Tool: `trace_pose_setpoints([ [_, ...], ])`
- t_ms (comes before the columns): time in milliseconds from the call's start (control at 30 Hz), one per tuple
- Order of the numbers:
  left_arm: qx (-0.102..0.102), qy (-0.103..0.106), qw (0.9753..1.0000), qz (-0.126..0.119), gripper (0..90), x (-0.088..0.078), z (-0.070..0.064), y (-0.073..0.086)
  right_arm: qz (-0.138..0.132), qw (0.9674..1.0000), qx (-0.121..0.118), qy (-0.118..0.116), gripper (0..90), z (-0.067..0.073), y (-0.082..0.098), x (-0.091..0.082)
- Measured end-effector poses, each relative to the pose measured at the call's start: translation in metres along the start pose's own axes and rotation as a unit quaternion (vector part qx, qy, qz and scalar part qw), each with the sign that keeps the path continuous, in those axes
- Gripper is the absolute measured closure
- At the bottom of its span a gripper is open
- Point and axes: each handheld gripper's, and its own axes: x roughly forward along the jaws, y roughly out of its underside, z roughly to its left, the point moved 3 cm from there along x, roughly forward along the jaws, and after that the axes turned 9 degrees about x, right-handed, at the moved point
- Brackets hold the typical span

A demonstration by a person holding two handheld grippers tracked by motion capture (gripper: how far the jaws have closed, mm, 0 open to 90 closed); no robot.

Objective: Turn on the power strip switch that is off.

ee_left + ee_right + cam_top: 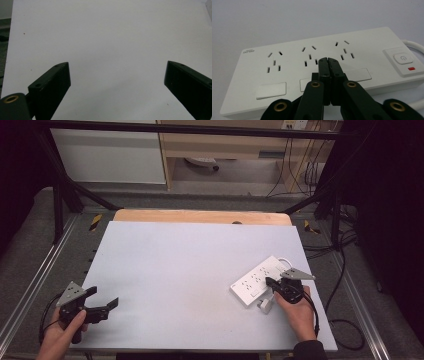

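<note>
A white power strip (257, 279) lies at an angle on the right side of the pale grey table top (180, 270). In the right gripper view the power strip (287, 55) has three socket groups and a power button (403, 58) at its right end. My right gripper (270, 281) hovers over the strip's near side. Its jaws are pressed together with nothing between them, and the tips (328, 61) sit above the middle socket group. My left gripper (104, 297) is at the table's near left, open and empty (117, 65) over bare table.
A small white plug (264, 306) lies just in front of the strip, by the right hand. The strip's white cable (286, 261) loops off its far end. A wooden edge (200, 216) borders the far side. Black frame bars and floor cables (345, 325) surround the table.
</note>
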Motion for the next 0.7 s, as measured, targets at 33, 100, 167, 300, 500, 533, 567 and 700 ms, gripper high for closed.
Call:
trace_pose_setpoints([
  [33, 0.0, 0.0, 1.0, 0.0, 6.8, 0.0, 0.0, 0.0, 0.0, 1.0, -0.001, 0.0, 90.0, -0.0001, 0.0, 0.0001],
  [100, 0.0, 0.0, 1.0, 0.001, 6.8, 0.0001, -0.0001, 0.0, -0.001, 1.0, 0.001, -0.001, 90.0, -0.0003, 0.0, 0.0002],
  [167, 0.0, 0.0, 1.0, 0.001, 6.8, 0.0002, 0.0, 0.0001, -0.001, 1.0, 0.002, -0.001, 90.0, -0.0004, 0.0001, 0.0003],
  [300, 0.001, 0.0, 1.0, 0.001, 6.8, 0.0002, -0.0001, 0.0001, 0.0, 1.0, 0.003, -0.002, 90.0, -0.0006, 0.0002, 0.0003],
  [500, 0.002, 0.001, 1.0, 0.002, 6.8, 0.0003, -0.0002, 0.0001, 0.003, 1.0, 0.004, 0.001, 90.0, -0.0018, 0.0016, 0.0015],
  [533, 0.002, 0.0, 1.0, 0.002, 6.8, 0.0004, -0.0002, 0.0002, 0.003, 1.0, 0.007, 0.0, 90.0, -0.0017, 0.0016, 0.0013],
  [567, 0.002, 0.0, 1.0, 0.002, 6.8, 0.0005, -0.0002, 0.0002, 0.003, 1.0, 0.006, 0.0, 90.0, -0.0018, 0.0015, 0.0014],
  [700, 0.003, 0.0, 1.0, 0.002, 6.8, 0.0005, -0.0002, 0.0002, 0.002, 1.0, 0.005, 0.001, 90.0, -0.0014, 0.0015, 0.0014],
])
